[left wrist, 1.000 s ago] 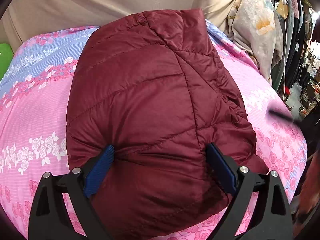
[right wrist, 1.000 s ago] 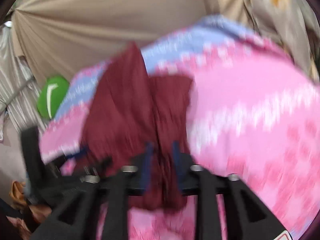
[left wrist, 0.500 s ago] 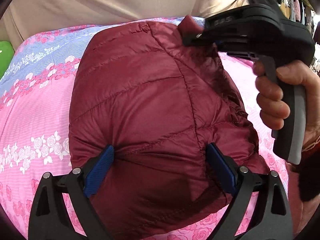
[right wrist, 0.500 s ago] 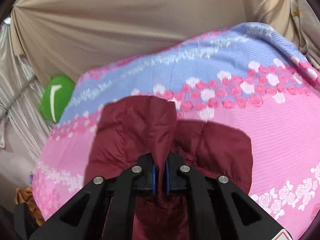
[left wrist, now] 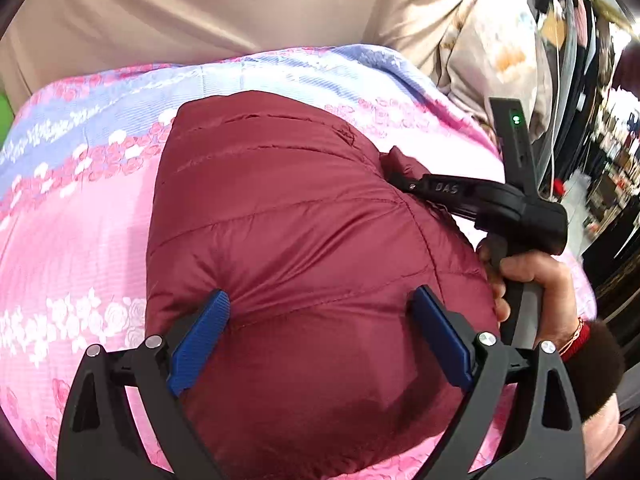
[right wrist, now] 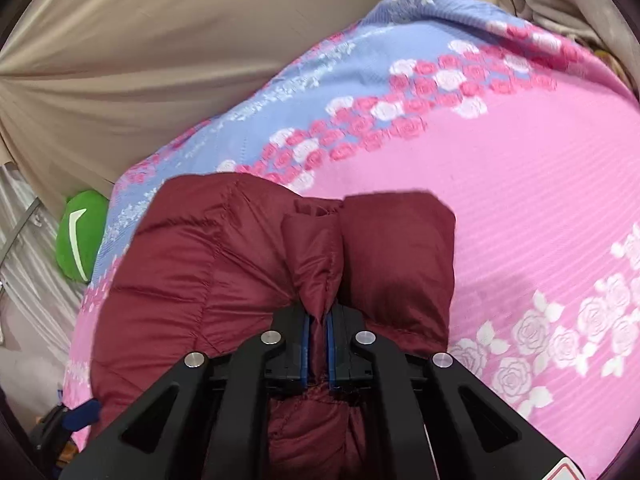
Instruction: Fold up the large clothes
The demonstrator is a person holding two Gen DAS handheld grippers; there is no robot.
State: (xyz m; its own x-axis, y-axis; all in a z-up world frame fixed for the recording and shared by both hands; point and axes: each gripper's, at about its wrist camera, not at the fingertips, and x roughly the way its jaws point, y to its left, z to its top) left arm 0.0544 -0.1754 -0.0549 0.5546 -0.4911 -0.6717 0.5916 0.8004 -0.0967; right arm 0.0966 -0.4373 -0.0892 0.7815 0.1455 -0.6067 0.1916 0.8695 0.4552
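From the left wrist view, the maroon puffer jacket lay bundled on the bed, over its pink and blue floral sheet; the left gripper stood wide open, its blue pads pressed into the padding on either side of the near bulge without closing on it; that stance had not changed over the last second. What had changed was on the right: a second ago no tool showed at the jacket's far corner, half a second ago the right gripper held a corner raised high near the top of the bundle, and now it had come down low along the jacket's right edge, still pinching a small tab of fabric, with the person's hand on the grip behind it.

From the right wrist view, the right gripper was closed almost fully on a narrow ridge of the jacket, the fabric sandwiched between the blue pads; a second ago this picture was smeared by fast motion, and now it was sharp, with the folded flap lying flat beside the pinched ridge; a green cushion sat off the bed's left side.

By my judgement, the fold-over had been carried across and laid down; the release of the pinched fabric was not yet done.
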